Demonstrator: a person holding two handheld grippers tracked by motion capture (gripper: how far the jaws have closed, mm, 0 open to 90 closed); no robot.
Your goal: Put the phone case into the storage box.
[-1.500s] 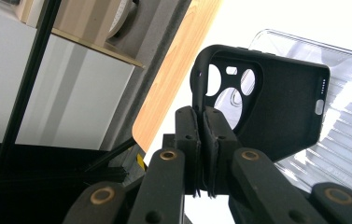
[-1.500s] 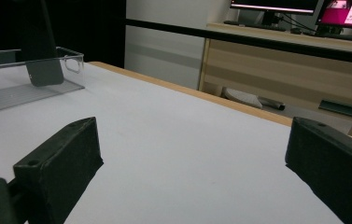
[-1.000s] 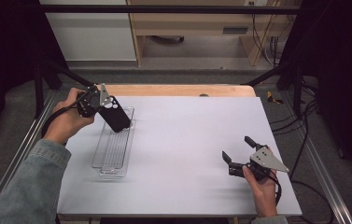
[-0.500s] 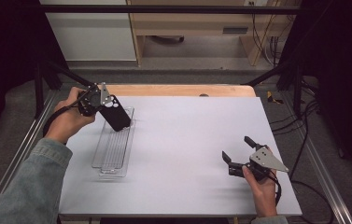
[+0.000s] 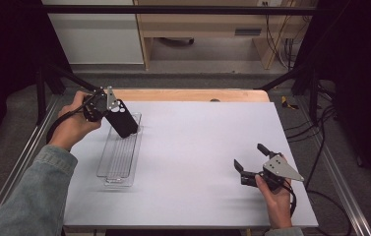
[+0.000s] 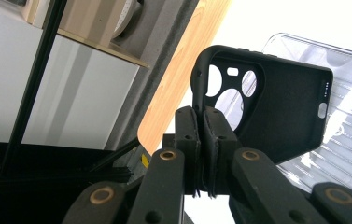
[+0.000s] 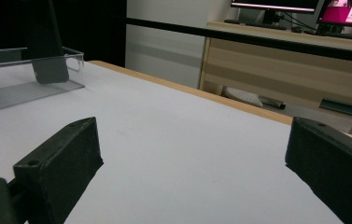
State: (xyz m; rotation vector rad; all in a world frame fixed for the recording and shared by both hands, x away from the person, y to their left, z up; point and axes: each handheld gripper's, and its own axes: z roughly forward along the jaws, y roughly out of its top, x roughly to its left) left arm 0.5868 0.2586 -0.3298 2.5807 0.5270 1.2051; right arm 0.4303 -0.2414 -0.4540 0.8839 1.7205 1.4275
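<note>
Black phone case (image 6: 276,107), clamped at its edge in the left claw (image 6: 200,140), hung over the far end of a clear ribbed tray (image 5: 119,162) on the white counter (image 5: 202,147). Right claw (image 5: 253,160) stood apart, near corner. Beyond: wooden edge, cabinets, cables.

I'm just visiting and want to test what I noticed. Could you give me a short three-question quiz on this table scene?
1. True or false: the left gripper pinches the black phone case by its edge.
2. What lies under the case? A) clear plastic tray B) metal bowl C) book
3. How do the right gripper jaws stand?

Key: 1 true. 2 A. 3 Wide open, holding nothing, above the white table.
</note>
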